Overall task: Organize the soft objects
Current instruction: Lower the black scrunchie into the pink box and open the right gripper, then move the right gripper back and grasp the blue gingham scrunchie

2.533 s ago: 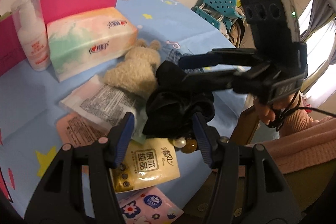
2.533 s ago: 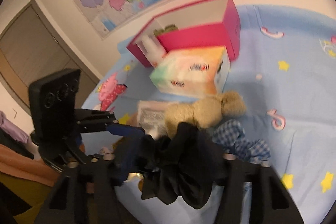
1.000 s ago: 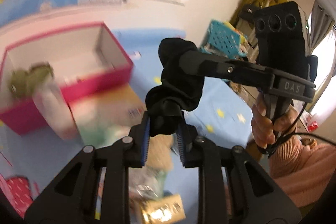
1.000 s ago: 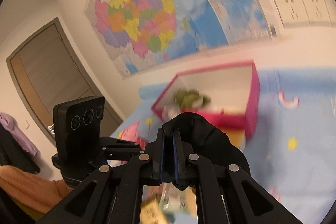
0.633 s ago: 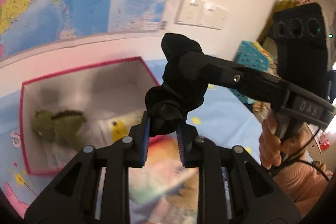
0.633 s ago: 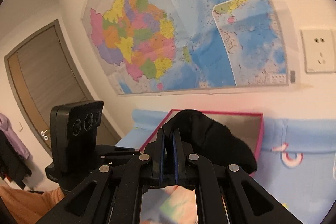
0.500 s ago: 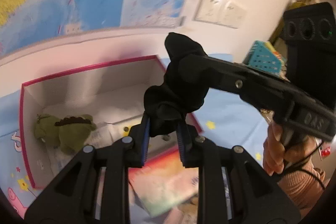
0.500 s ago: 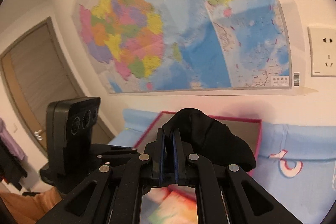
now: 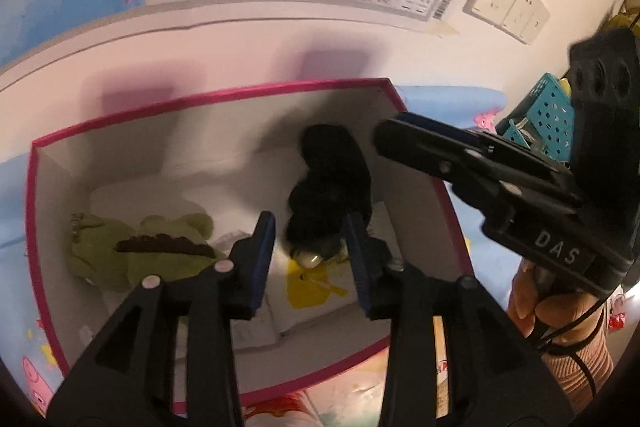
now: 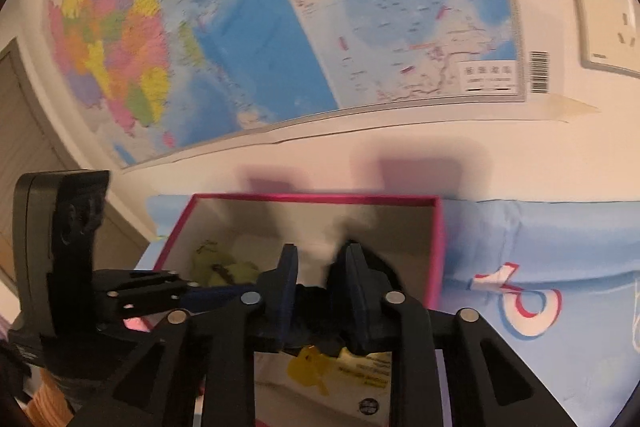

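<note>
Progress, as I judge it: the black scrunchie [image 9: 330, 193] is going into the pink box [image 9: 208, 97]. Both jaws have just been opening. My left gripper [image 9: 310, 247] stands parted, the scrunchie just beyond it, clear of the pads, long axis running away from me. My right gripper [image 10: 316, 291] is narrowly parted, dark fabric between. Farther in lies the green plush [image 9: 140, 251]. Other items' status: unseen.

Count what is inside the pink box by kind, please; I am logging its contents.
Green plush toy: 1
Black scrunchie: 1
White packet with yellow print: 1
Total: 3 in the pink box
</note>
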